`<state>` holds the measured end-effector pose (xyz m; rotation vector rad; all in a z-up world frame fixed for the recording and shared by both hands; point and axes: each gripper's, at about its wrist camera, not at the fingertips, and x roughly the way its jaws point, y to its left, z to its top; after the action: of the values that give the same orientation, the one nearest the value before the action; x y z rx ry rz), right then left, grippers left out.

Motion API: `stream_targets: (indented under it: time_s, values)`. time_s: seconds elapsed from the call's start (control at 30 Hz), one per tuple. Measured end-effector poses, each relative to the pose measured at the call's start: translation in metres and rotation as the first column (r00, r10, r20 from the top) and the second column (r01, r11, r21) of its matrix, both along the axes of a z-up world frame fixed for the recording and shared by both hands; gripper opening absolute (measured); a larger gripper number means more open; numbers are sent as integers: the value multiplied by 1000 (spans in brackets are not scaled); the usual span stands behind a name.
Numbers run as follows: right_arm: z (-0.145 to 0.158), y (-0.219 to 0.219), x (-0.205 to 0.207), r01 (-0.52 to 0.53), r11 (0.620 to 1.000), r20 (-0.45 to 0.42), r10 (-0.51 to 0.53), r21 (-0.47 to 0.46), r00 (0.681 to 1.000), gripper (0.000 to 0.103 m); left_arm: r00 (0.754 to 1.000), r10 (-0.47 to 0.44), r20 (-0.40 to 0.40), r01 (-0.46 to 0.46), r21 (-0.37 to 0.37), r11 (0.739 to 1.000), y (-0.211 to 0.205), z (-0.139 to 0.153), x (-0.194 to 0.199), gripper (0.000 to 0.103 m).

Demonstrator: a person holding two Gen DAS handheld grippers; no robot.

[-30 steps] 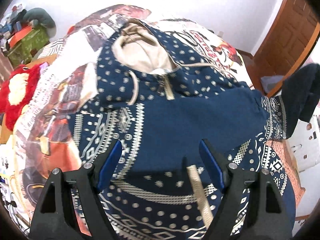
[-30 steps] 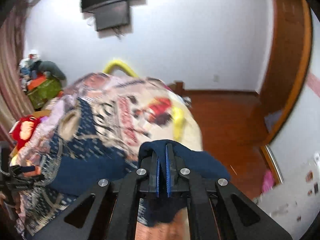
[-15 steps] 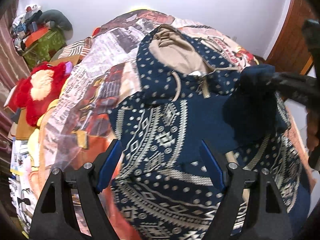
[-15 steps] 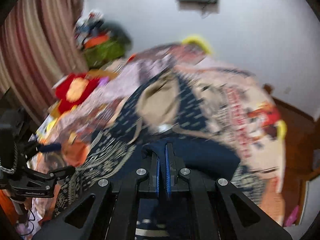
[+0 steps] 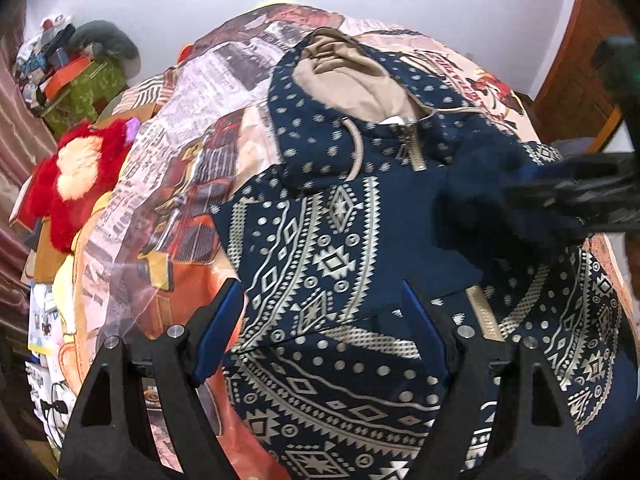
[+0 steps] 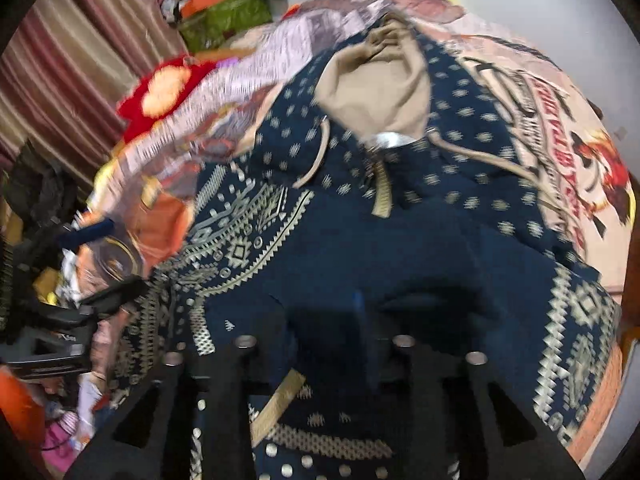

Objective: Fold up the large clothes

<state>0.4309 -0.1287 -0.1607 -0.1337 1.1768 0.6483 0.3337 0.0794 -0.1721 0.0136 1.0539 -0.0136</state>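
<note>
A navy hoodie [image 5: 336, 240] with cream geometric patterns and a tan-lined hood [image 5: 352, 76] lies front up on the bed; it also shows in the right wrist view [image 6: 400, 248]. My left gripper [image 5: 320, 328] is open and empty just above its lower left part. My right gripper [image 5: 536, 184] comes in from the right, holding the plain navy sleeve [image 5: 480, 200] over the chest. In its own view the right gripper [image 6: 324, 320] is blurred and dark, its fingers buried in sleeve cloth.
The bed has a printed newspaper-style cover [image 5: 200, 92]. A red plush toy [image 5: 76, 172] lies at its left edge. A green box with clutter [image 5: 76, 80] stands behind it. A wooden door [image 5: 580, 72] is at the right, striped curtains [image 6: 80, 64] at the left.
My right gripper has swung the sleeve from beyond the bed's right side across and down onto the hoodie's chest. My left gripper has drawn back and left a little, still open.
</note>
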Motion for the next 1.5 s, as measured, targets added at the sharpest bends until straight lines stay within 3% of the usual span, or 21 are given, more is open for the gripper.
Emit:
stream_targets:
  time_s: [0.07, 0.27, 0.4, 0.53, 0.73, 0.83, 0.93, 1.03, 1.07, 1.23, 1.5]
  values:
    - [20, -21, -4, 28, 999, 37, -29, 43, 999, 61, 1000, -22, 11, 22, 15, 1000, -13, 4, 2, 79]
    - [74, -85, -20, 87, 993, 148, -97, 74, 984, 66, 994, -110, 7, 109, 30, 994, -57, 8, 12, 79]
    - [84, -126, -32, 150, 988, 233, -152, 28, 961, 73, 981, -191, -30, 191, -5, 982, -98, 0, 23, 79]
    - [69, -163, -40, 199, 979, 255, -180, -51, 950, 73, 957, -282, -70, 277, -72, 958, -144, -11, 36, 79]
    - [23, -193, -44, 247, 960, 230, -212, -134, 950, 73, 936, -335, -107, 325, -95, 941, -192, -32, 56, 79]
    - [1, -198, -48, 243, 961, 200, -214, -136, 956, 73, 937, -335, -102, 328, -79, 941, -202, -41, 64, 67]
    - [-11, -194, -50, 226, 964, 187, -199, -138, 962, 73, 934, -347, -81, 340, -86, 936, -201, -42, 64, 49]
    - [-18, -188, -53, 206, 967, 194, -176, -148, 965, 73, 937, -345, -51, 337, -118, 934, -195, -38, 63, 21]
    - [-18, -187, -54, 200, 968, 196, -169, -149, 966, 73, 943, -329, -50, 322, -113, 940, -192, -37, 64, 7]
    - [-17, -181, -51, 191, 971, 205, -159, -144, 966, 73, 977, -214, -6, 210, -175, 962, -157, -14, 70, 6]
    - [2, -187, -46, 224, 968, 245, -192, -112, 950, 73, 994, -56, 98, 74, -197, 978, -73, 40, 63, 6]
